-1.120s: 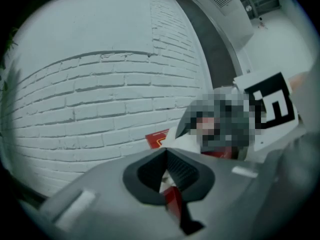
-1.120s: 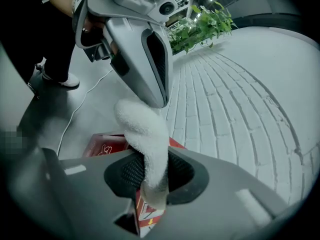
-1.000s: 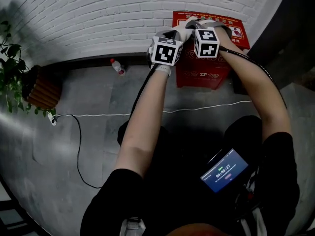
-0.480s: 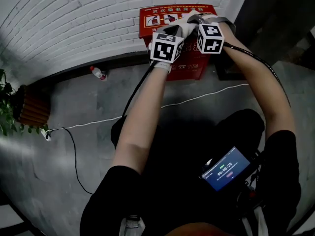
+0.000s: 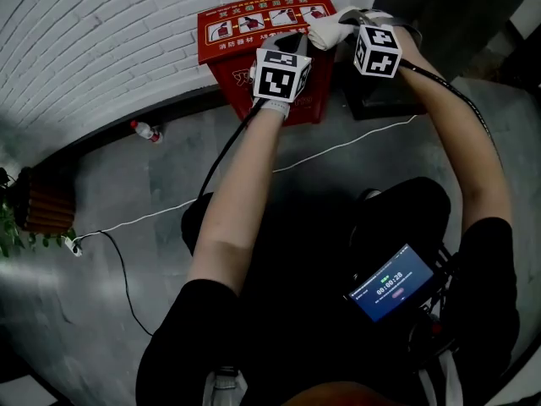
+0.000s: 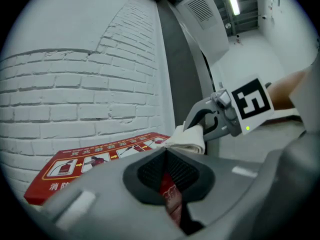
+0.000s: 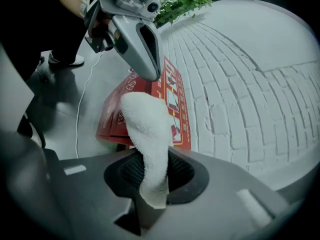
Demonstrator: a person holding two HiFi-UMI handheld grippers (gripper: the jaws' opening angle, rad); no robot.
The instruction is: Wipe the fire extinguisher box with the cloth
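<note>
The red fire extinguisher box (image 5: pixel 245 24) stands against the white brick wall, its top printed with pictograms (image 6: pixel 95 156) (image 7: pixel 172 101). A white cloth (image 5: pixel 325 32) (image 7: pixel 147 134) hangs from my right gripper (image 5: pixel 340 24) (image 7: pixel 152 181), which is shut on it. The cloth lies over the right end of the box top. My left gripper (image 5: pixel 292 42) (image 6: pixel 170 176) hovers just left of the cloth above the box's front edge. Its jaws are shut with nothing held, and red box shows through the slit. Each gripper appears in the other's view: the right gripper (image 6: pixel 202 121) and the left gripper (image 7: pixel 142 49).
A dark cabinet (image 5: pixel 380 100) stands right of the box. A white cable (image 5: pixel 338 146) runs across the grey floor. A water bottle (image 5: pixel 144 130) lies by the wall, and a planter (image 5: pixel 42 205) stands at far left. A lit screen (image 5: pixel 390 282) sits at the person's waist.
The box has slid left and down in the head view. Both grippers, with the cloth, now sit at the right end of the box top instead of its middle.
</note>
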